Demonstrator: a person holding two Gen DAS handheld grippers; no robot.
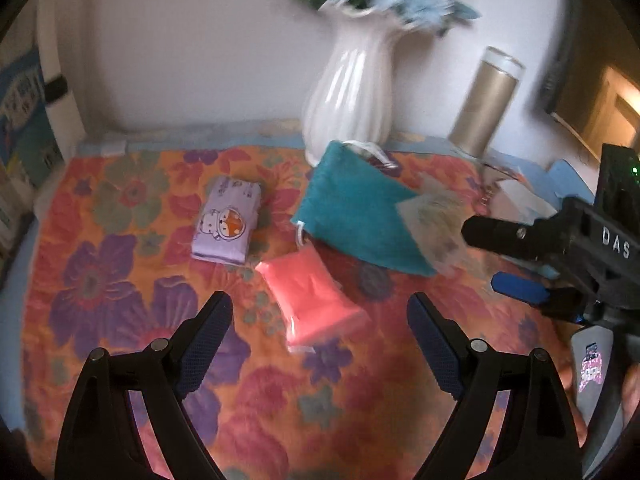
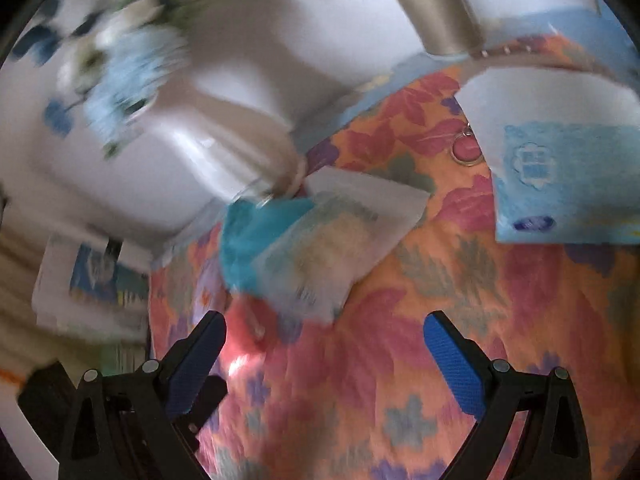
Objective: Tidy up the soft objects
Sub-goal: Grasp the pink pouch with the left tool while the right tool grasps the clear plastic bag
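Coral-pink soft plastic packet lies between my wide-open left gripper fingers.
Risk: my right gripper, released and empty, swings near the white ribbed vase and could topple it.

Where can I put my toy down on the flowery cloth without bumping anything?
The roomiest bare patch is the near-left floral cloth, left of the pink packet and below the purple tissue pack. It is crowded at the back right, where the teal pouch, white vase and gold tumbler cluster.

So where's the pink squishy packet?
In the left wrist view, the pink packet lies mid-cloth, between the purple tissue pack and the teal pouch.
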